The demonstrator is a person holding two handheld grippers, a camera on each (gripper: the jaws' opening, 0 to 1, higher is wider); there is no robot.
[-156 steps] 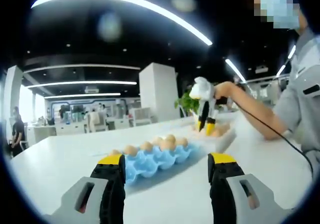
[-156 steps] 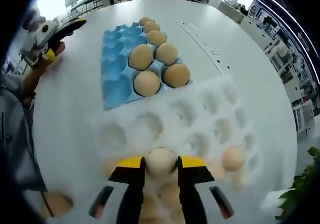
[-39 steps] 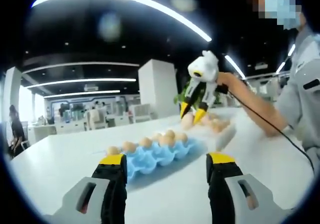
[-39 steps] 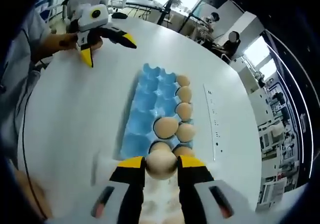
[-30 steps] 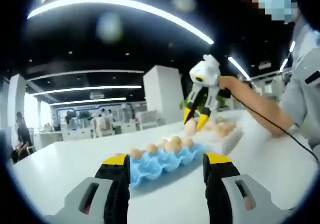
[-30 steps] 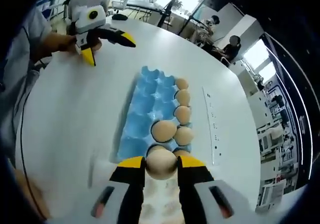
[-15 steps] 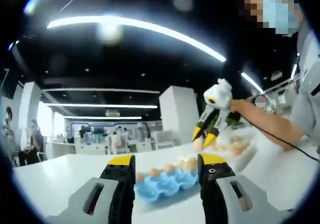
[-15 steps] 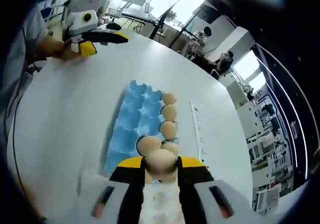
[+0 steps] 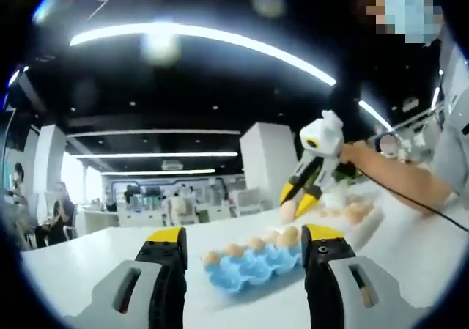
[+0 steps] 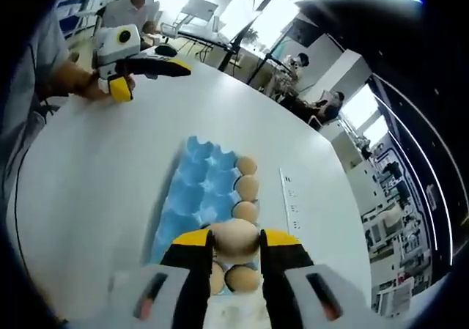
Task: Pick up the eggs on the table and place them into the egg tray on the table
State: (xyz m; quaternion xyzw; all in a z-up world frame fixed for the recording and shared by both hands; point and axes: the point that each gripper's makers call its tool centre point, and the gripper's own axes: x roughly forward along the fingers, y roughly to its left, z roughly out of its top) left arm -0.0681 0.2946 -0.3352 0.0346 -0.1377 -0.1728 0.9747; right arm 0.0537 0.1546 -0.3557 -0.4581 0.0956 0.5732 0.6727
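Right claw (image 10: 235,250) grips an egg (image 10: 234,237) between its yellow tips, poised just above the near end of the blue egg tray (image 10: 189,197) on the white surface (image 10: 88,175). Beyond the tray, the left claw (image 9: 242,237) hangs wide and empty.

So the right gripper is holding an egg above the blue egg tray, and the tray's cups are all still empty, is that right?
Not quite: the right gripper does hold an egg above the blue egg tray, but the tray is not empty. The right gripper view shows several eggs already seated along one side.
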